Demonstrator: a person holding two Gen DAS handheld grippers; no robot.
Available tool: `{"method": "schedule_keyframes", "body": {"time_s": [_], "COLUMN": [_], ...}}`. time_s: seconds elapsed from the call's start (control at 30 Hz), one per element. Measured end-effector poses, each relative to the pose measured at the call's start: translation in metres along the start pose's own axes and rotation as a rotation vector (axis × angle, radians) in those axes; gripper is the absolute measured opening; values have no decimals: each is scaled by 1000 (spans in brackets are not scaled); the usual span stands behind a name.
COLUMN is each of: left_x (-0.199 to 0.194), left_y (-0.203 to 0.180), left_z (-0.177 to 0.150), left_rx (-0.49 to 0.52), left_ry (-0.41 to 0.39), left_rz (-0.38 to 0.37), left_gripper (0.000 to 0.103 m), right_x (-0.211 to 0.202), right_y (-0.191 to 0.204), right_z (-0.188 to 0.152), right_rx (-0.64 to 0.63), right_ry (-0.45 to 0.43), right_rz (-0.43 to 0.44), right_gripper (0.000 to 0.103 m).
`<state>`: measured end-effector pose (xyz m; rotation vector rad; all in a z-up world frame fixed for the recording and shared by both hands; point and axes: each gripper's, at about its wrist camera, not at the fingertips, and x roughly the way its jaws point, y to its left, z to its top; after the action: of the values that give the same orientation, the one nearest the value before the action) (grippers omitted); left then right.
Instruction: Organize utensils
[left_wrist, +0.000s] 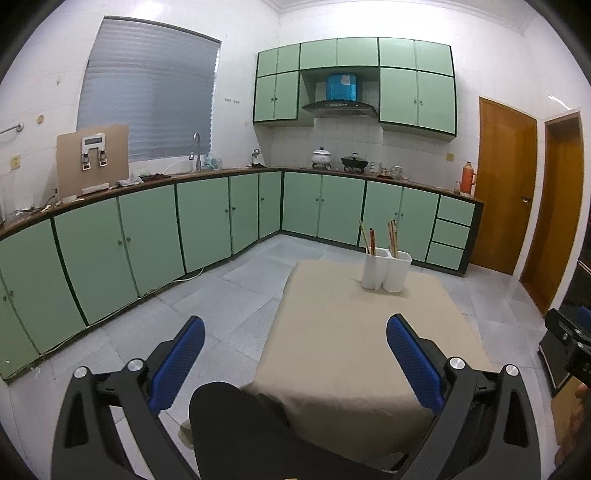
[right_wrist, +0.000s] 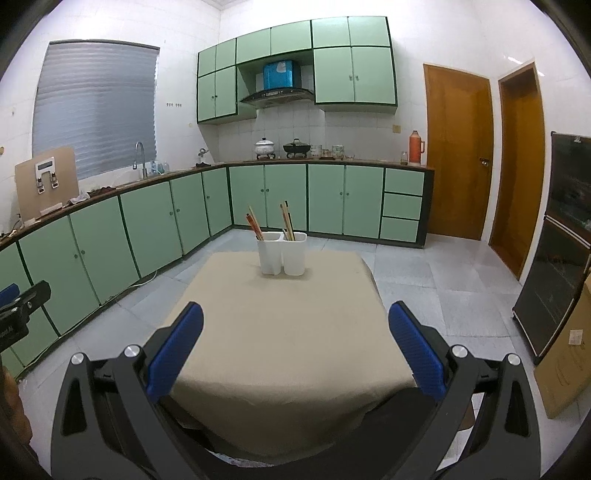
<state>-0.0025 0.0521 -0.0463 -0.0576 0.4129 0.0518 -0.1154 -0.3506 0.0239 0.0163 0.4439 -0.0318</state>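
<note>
So, scene: kitchen w/ green cabinets; I use the white utensil holder (right_wrist: 282, 253) as landmark for all spots below.
Holder: two-compartment white caddy, upright, on far part of the beige tablecloth (right_wrist: 280, 343), near its back edge.
Chopsticks L: reddish-brown chopsticks (right_wrist: 254, 222) in holder's left compartment, leaning left.
Chopsticks R: lighter wooden chopsticks (right_wrist: 286, 219) in right compartment, leaning slightly left; exact count can't tell.
My left gripper (left_wrist: 295, 328): blue pads spread wide, nothing between them; well short of the holder, down at near-left corner of cloth, half over the floor.
My right gripper (right_wrist: 295, 314): also spread wide, holding nothing; aimed about straight at holder, well apart from it over near edge of cloth.
Cross-views: left gripper's black frame shows at left edge of right-wrist view; right one at right edge of left-wrist view.
Dark shape (left_wrist: 236, 424): black fabric low in front of cloth, prob. my leg/knee; can't tell for sure.
Behind holder: counter w/ white pot (right_wrist: 264, 146) and dark wok (right_wrist: 296, 147), orange thermos (right_wrist: 416, 147) further right.
Right of holder: two wooden doors (right_wrist: 458, 151), dark glass cabinet (right_wrist: 561, 236) at far right.
</note>
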Motion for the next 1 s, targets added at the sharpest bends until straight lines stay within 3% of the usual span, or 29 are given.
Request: {"method": "schedule_keyframes", "body": {"time_s": [1.0], "left_x": [-12], "left_y": [-10], "left_z": [2], "left_rx": [27], "left_ry": [-29], "left_rz": [-4], "left_gripper": [97], "right_x": [-13], "right_y": [-6], "right_z": [3], "right_rx": [17], "right_ry": [-29], "right_rz": [-19], "right_gripper": [97]}}
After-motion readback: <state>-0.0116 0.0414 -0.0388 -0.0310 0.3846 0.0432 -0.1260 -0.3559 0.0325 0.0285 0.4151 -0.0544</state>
